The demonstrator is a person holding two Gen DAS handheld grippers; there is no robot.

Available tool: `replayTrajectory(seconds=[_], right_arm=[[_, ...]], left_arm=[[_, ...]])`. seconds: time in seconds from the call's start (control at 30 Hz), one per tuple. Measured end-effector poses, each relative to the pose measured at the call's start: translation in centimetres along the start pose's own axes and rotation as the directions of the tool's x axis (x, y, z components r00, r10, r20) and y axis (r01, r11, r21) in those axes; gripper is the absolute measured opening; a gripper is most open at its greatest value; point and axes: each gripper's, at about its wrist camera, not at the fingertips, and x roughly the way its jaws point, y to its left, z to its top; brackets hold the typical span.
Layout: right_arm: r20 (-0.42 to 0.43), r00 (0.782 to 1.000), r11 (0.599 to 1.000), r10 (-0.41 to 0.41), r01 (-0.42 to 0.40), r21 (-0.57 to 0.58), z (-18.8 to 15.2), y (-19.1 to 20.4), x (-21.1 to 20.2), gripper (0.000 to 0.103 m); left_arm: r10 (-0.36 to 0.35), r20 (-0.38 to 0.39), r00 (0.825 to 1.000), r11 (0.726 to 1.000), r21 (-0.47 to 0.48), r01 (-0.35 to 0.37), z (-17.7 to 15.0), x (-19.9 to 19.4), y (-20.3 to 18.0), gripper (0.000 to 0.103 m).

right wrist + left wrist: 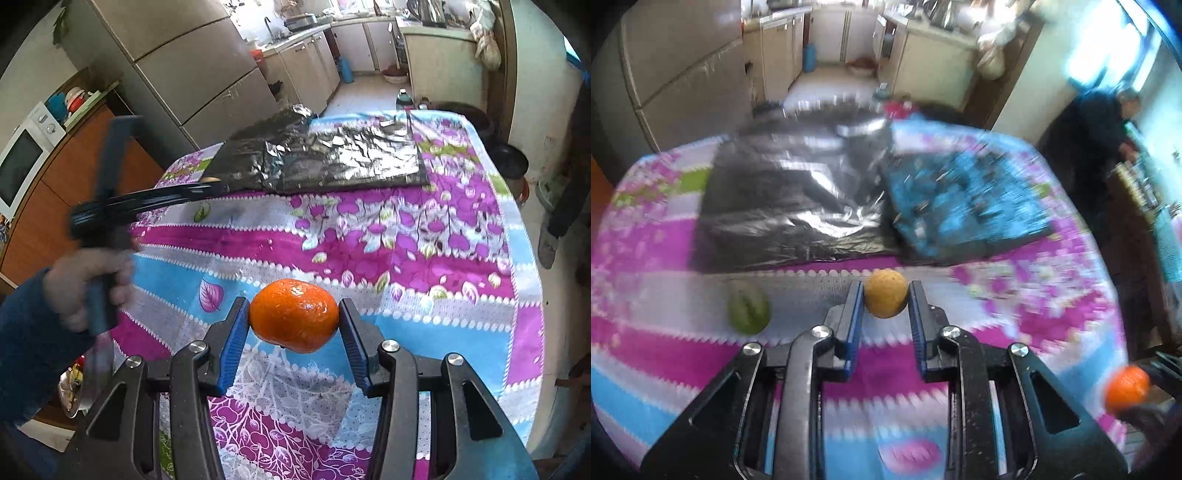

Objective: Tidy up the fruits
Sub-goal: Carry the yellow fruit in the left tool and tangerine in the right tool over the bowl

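Kitchen cabinets (306, 66) and a tall grey refrigerator (192, 62) fill the upper part of the right wrist view, with a white microwave (22, 158) on a wooden unit at the left edge. Below them a table under a floral tablecloth (406, 240) in magenta, blue and white takes up most of both views. At its far end lies a crinkled black plastic sheet (325, 158), and in the left wrist view a blue patterned cloth (964, 199) lies just to the right of that sheet (motion blur hides its details). A person in dark clothes (1104, 140) stands at the right edge of the left wrist view. The left gripper (885, 295) sits at lower centre of its frame, its blue-padded fingers (854, 310) clamped against both sides of a yellow-brown round fruit (885, 298). A green fruit (749, 312) rests on the tablecloth to the left of it, near but apart. The right gripper (294, 319) squeezes an orange mandarin (294, 315) between its pads at lower centre of its own frame, above the cloth. At the left of that frame a hand (85, 284) in a blue sleeve grips the other tool's handle, blurred.
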Motion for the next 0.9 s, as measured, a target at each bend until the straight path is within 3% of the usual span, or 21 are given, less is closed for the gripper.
replayTrajectory(seconds=[0.23,0.33,0.4,0.53,0.7,0.9], right_arm=[[0.035,0.998,0.995,0.049,-0.045,-0.088,2.3,4.8,-1.0,0.052],[0.039,0.995,0.986,0.09,-0.083,-0.147,3.2,8.1,-1.2,0.052],[0.036,0.993,0.978,0.113,-0.105,-0.182,3.7,10.2,-1.0,0.052],[0.004,0.985,0.948,0.175,-0.167,-0.271,4.1,15.8,-0.3,0.052],[-0.057,0.969,0.897,0.242,-0.246,-0.368,3.4,22.7,1.2,0.052],[-0.158,0.943,0.824,0.294,-0.333,-0.457,1.2,30.3,3.7,0.052]], left_arm=[[0.028,0.135,0.99,0.999,-0.041,-0.023,-3.7,-13.0,1.1,0.024],[0.078,0.157,0.985,0.994,-0.086,-0.065,-5.9,-16.9,2.6,0.024],[0.15,0.162,0.975,0.984,-0.12,-0.131,-7.6,-19.6,4.6,0.024],[0.236,0.158,0.959,0.956,-0.214,-0.2,-10.4,-23.0,8.2,0.024],[0.334,0.128,0.934,0.899,-0.339,-0.276,-14.1,-26.1,13.2,0.024],[0.354,0.081,0.932,0.857,-0.426,-0.288,-17.5,-26.5,16.6,0.024]])
